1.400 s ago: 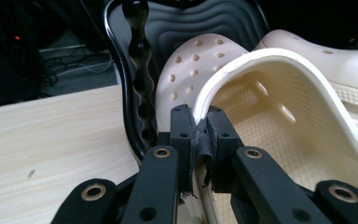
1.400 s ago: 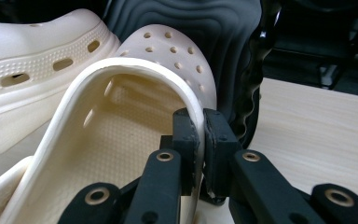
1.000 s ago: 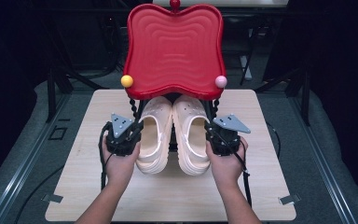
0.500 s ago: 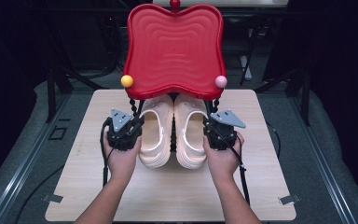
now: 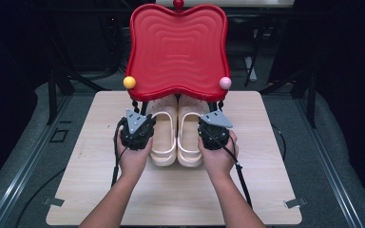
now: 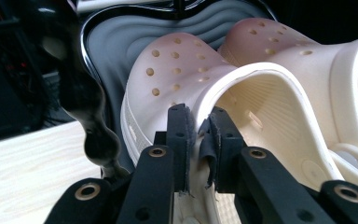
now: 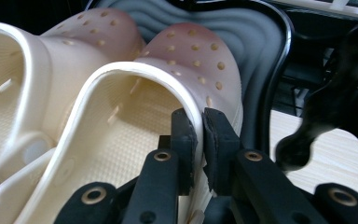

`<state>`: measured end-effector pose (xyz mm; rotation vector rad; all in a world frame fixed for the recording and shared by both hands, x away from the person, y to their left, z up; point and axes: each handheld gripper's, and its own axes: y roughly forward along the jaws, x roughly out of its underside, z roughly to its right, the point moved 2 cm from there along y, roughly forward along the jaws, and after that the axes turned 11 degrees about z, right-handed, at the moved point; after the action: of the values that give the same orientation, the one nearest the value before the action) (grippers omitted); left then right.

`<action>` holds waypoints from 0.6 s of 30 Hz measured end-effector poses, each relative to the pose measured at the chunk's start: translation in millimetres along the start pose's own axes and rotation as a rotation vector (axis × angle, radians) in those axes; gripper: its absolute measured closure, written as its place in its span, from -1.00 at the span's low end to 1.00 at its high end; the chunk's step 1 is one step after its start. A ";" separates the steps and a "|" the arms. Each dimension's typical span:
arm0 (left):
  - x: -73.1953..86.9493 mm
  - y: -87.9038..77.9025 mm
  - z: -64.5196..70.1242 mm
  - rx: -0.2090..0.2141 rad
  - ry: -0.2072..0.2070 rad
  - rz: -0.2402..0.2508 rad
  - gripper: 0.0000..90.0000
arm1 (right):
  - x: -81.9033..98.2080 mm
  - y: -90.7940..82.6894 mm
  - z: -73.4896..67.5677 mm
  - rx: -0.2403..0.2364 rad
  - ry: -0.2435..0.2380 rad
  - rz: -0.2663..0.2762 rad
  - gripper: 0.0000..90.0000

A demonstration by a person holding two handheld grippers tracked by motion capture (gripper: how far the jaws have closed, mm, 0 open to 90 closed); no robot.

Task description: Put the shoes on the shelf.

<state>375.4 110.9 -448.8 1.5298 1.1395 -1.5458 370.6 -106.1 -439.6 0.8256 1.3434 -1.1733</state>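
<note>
Shoes (image 5: 177,135): cream, round holes across toes. Tray (image 5: 177,50): glossy red, concentric wavy ridges; one yellow ball (image 5: 129,82), one pink ball (image 5: 225,83). Counter (image 5: 266,142): pale wood grain. Tools (image 6: 197,133): black.

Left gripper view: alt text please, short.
The left gripper is shut on the side rim of a cream clog. A second clog sits beside it, toes under a dark wavy tray on a wooden table.

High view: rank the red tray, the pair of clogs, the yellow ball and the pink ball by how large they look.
1. Red tray, though it sits nearer the camera.
2. Pair of clogs, toes hidden under the tray.
3. Yellow ball and pink ball: alike, no ranking.
</note>
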 end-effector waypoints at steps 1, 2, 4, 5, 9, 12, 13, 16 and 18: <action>1.8 -0.2 -0.2 0.004 -0.009 -0.001 0.77 | 2.2 0.4 -0.1 0.004 0.007 0.000 0.81; 3.5 -1.0 -0.4 0.010 -0.008 0.005 0.76 | 4.6 0.6 0.6 0.003 0.014 -0.001 0.80; 4.9 -2.5 -0.4 0.013 -0.011 0.017 0.74 | 7.6 -0.1 1.4 0.002 0.019 0.020 0.76; 4.3 -3.1 -0.4 0.011 -0.014 0.014 0.71 | 7.7 -1.2 1.4 -0.005 0.017 0.018 0.71; 2.7 -4.8 -2.0 0.021 -0.063 0.001 0.57 | 6.3 -3.6 -0.9 -0.041 0.039 0.021 0.57; 2.5 -6.1 -2.8 0.026 -0.073 -0.010 0.53 | 6.6 -5.2 -2.0 -0.053 0.037 0.012 0.51; 2.4 -6.2 -3.2 0.027 -0.080 -0.012 0.49 | 6.6 -5.5 -2.3 -0.056 0.030 0.013 0.50; 2.3 -5.7 -4.3 0.027 -0.101 -0.017 0.47 | 6.6 -5.4 -3.5 -0.058 0.020 0.012 0.47; 2.7 -6.2 -4.8 0.024 -0.107 -0.023 0.42 | 7.0 -5.5 -3.6 -0.057 0.013 0.008 0.46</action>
<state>371.5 118.0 -450.4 1.4358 1.0853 -1.6412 363.4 -105.2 -445.8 0.7989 1.3769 -1.1200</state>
